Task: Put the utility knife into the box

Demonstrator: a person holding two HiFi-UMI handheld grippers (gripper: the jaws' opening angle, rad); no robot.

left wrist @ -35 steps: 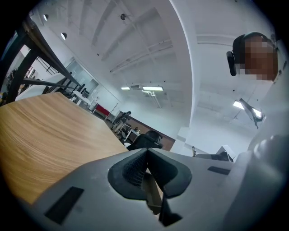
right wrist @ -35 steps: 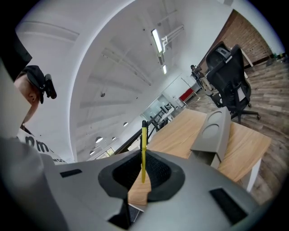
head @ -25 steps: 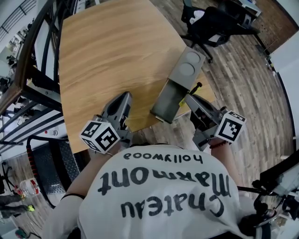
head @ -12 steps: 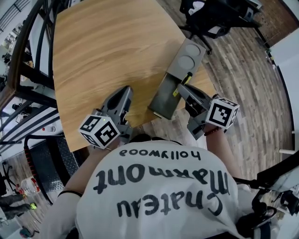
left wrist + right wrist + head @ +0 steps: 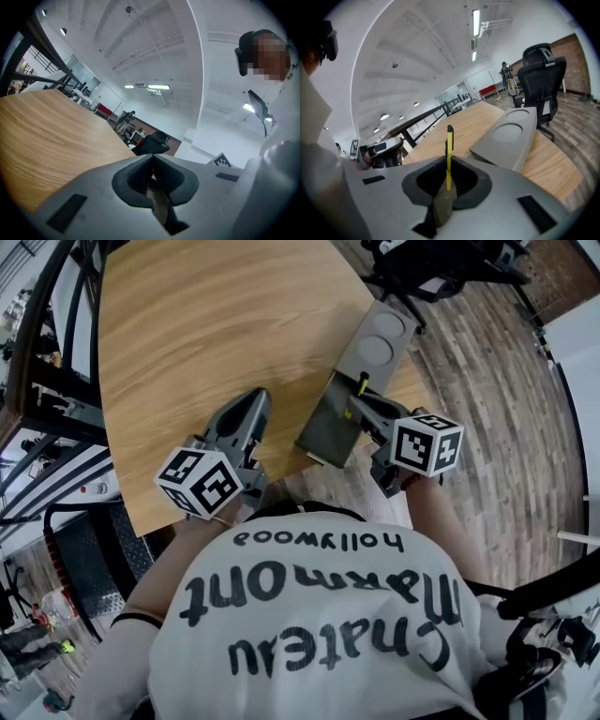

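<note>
A grey box (image 5: 323, 435) lies open on the wooden table (image 5: 187, 334), near its right edge. Its lid (image 5: 377, 345), with two round recesses, sits slid back at the far end. My right gripper (image 5: 360, 401) is shut on a yellow and black utility knife (image 5: 361, 383) and hovers over the open part of the box. In the right gripper view the knife (image 5: 448, 157) sticks up between the jaws, with the lid (image 5: 511, 136) just beyond. My left gripper (image 5: 251, 404) rests over the table to the left of the box. It is shut, with nothing in it (image 5: 152, 161).
A black office chair (image 5: 431, 268) stands beyond the table's far right corner, also seen as the chair (image 5: 541, 70) in the right gripper view. Dark metal railings (image 5: 37, 381) run along the table's left side. The table's near edge is right below both grippers.
My right gripper has carried the knife leftward and forward, from beside the box's right edge to over its open part. The left gripper has hardly moved.
</note>
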